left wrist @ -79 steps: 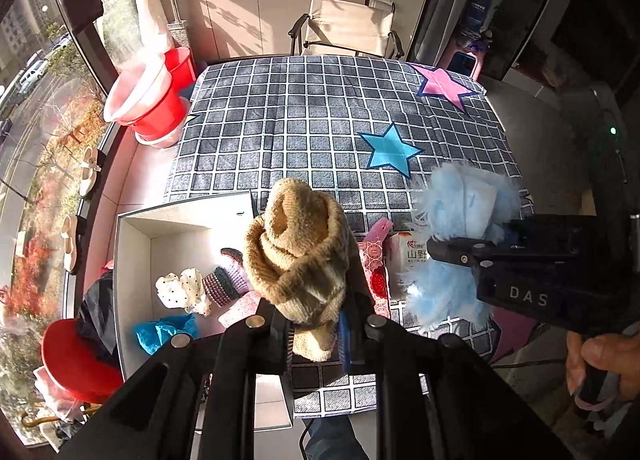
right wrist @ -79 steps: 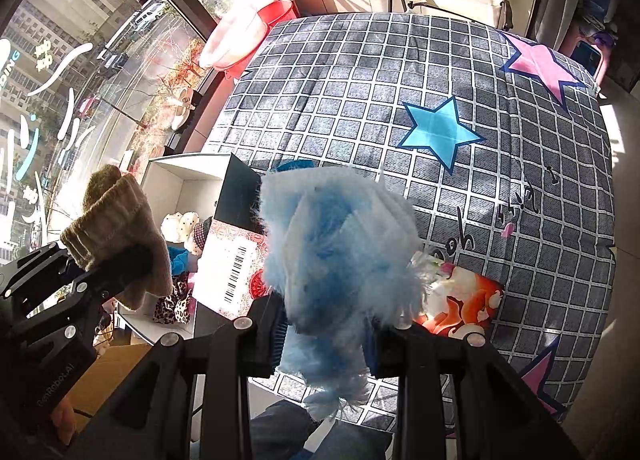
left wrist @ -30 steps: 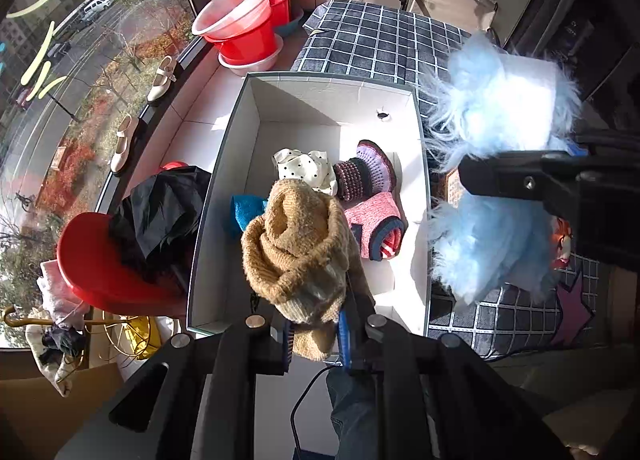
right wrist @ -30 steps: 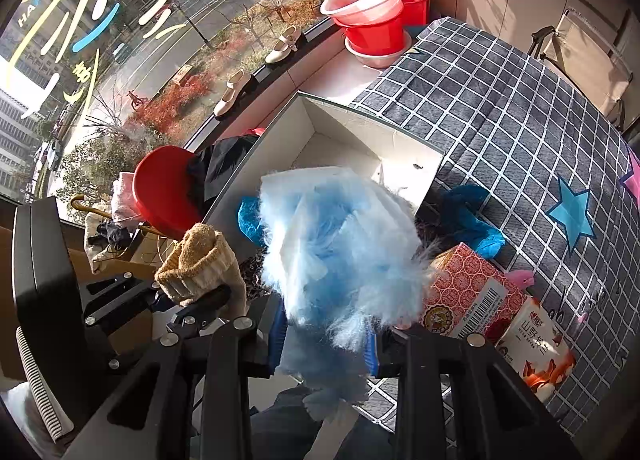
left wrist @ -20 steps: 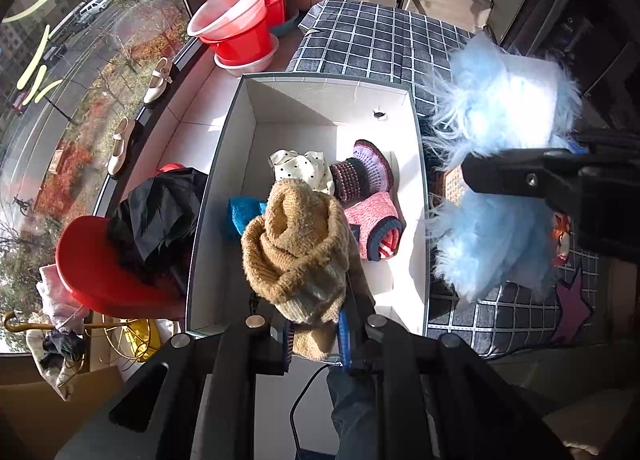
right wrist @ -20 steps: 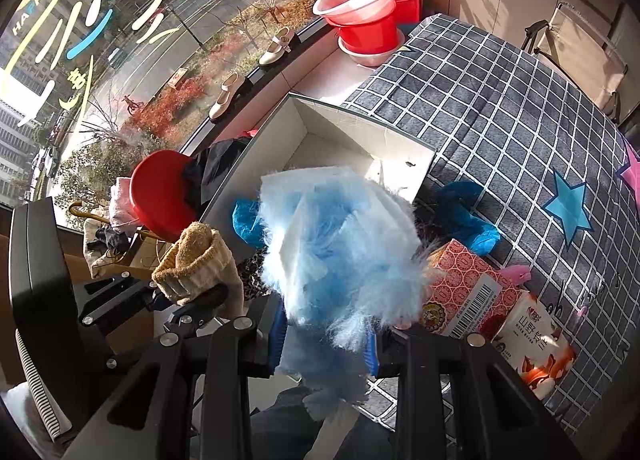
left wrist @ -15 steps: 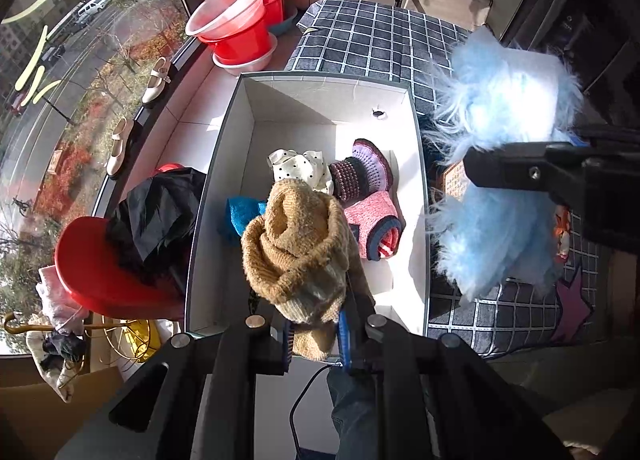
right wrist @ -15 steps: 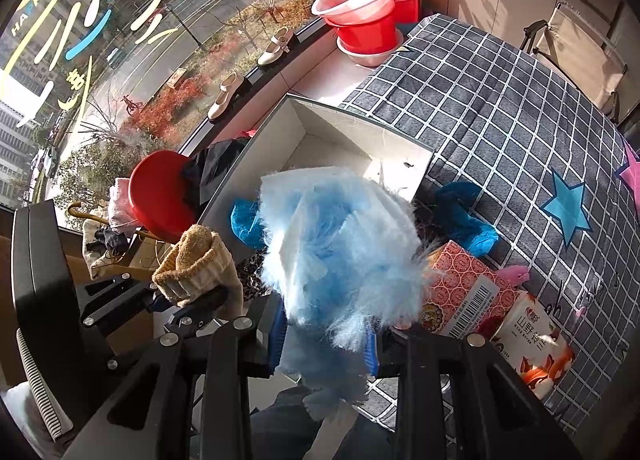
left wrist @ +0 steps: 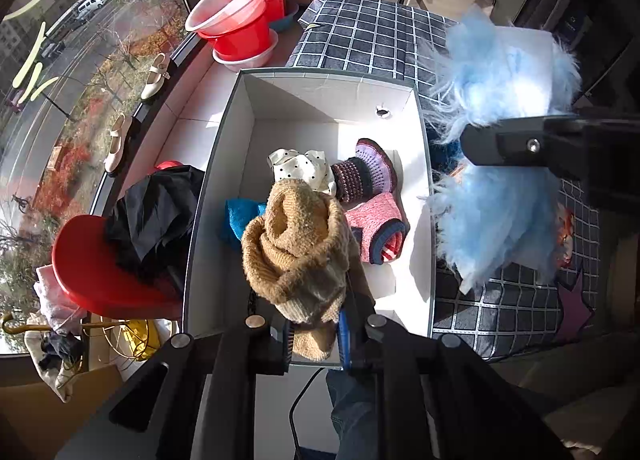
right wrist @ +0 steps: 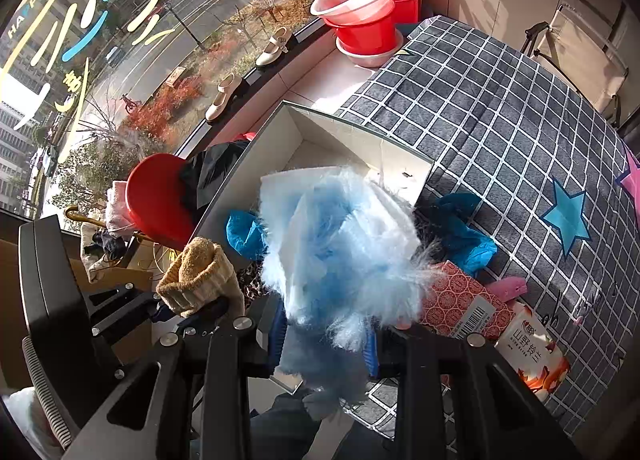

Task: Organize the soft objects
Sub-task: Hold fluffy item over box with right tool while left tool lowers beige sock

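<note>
Your left gripper (left wrist: 314, 342) is clamped tight on the tan knitted piece (left wrist: 298, 248), and it hangs right over the near end of the white box (left wrist: 332, 89). Your right gripper (right wrist: 326, 340) is pinched on the fluffy blue piece (right wrist: 340, 248), and that one hovers at the box's right wall, partly over the checked cover (right wrist: 500, 107) rather than over the opening.

Inside the box you've got a polka-dot cloth (left wrist: 304, 167), a purple knitted sock (left wrist: 366, 173), a pink sock (left wrist: 378, 225) and a bit of blue fabric (left wrist: 238, 217) already down.

Watch the blue one: let go from there and I'd say it lands on the rim or slides off onto the cover beside the red carton (right wrist: 460, 300). Its long fibres look likely to cling to the pads, so it may drag back out as you lift. The tan piece is bulky and bunched; dropped from this height it could roll onto the near edge and tip over the wall. With both tools this near, the fluff could also snag the other gripper.
</note>
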`<state>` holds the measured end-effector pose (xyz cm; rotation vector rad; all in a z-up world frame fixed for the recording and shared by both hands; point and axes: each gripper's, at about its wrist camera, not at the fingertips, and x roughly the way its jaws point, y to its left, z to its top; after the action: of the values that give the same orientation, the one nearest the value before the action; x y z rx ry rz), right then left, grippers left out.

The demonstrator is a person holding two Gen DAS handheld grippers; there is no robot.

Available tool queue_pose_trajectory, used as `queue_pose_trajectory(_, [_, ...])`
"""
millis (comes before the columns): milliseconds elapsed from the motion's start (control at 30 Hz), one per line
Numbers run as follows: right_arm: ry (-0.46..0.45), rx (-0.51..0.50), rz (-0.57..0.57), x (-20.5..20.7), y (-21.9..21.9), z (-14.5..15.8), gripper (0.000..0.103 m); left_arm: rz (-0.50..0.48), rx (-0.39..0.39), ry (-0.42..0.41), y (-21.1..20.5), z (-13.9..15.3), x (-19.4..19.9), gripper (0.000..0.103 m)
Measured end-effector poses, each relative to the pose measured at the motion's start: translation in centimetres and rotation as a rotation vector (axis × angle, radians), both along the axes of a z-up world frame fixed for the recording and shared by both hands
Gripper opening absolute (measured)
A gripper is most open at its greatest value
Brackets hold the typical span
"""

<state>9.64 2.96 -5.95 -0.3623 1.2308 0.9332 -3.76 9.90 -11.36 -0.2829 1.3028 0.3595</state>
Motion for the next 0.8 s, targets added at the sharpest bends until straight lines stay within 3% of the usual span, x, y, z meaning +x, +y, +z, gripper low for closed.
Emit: queue_pose_trajectory(800, [-0.02,-0.018,0.056,2.1,4.6,-0.1,0.033,0.007,-0.017,0.053,1.0,-1.8,1.0,0.019])
